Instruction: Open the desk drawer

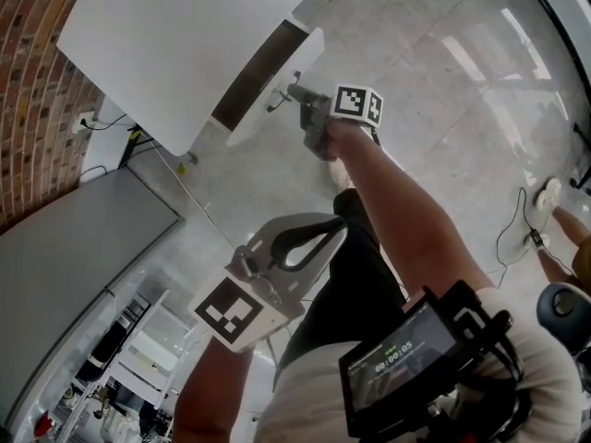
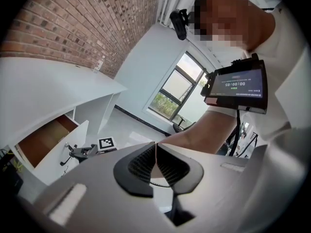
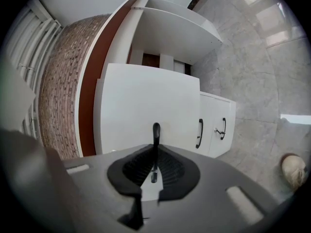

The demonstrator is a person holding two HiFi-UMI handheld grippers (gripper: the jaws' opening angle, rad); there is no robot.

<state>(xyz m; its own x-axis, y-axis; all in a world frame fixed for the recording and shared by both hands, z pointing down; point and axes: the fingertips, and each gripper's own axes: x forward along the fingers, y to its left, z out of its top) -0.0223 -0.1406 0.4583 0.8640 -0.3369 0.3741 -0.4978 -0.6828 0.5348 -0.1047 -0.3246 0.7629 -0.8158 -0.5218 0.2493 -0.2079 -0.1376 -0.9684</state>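
Left claw (image 2: 155, 152) hangs well back from the table (image 1: 166, 35), close to our body, its two sides pressed together w/ nothing btwn them. The drawer (image 3: 146, 96) sits just under the table top at the table's front, part-way out, w/ its brown inside showing behind the white front. Right claw (image 3: 154, 168) is clamped on the drawer's black handle (image 3: 156, 132), at the table's front

Risks, as we judge them: the handle is a slim, smooth bar, so an off-axis pull could let it slide thru the pads & the claw pops free. A crooked pull may bind the drawer in the table frame, and too hard a tug could slam it to its stop. The other fronts (image 3: 216, 125) lower on the table carry what looks like a key (image 3: 221, 130), which could snag

Table top is plain smooth white. The floor (image 1: 443, 90) in front of the table is pale glossy tile, a brick wall (image 1: 37, 81) stands behind the table, and there's a window (image 2: 170, 93) past the table's far end
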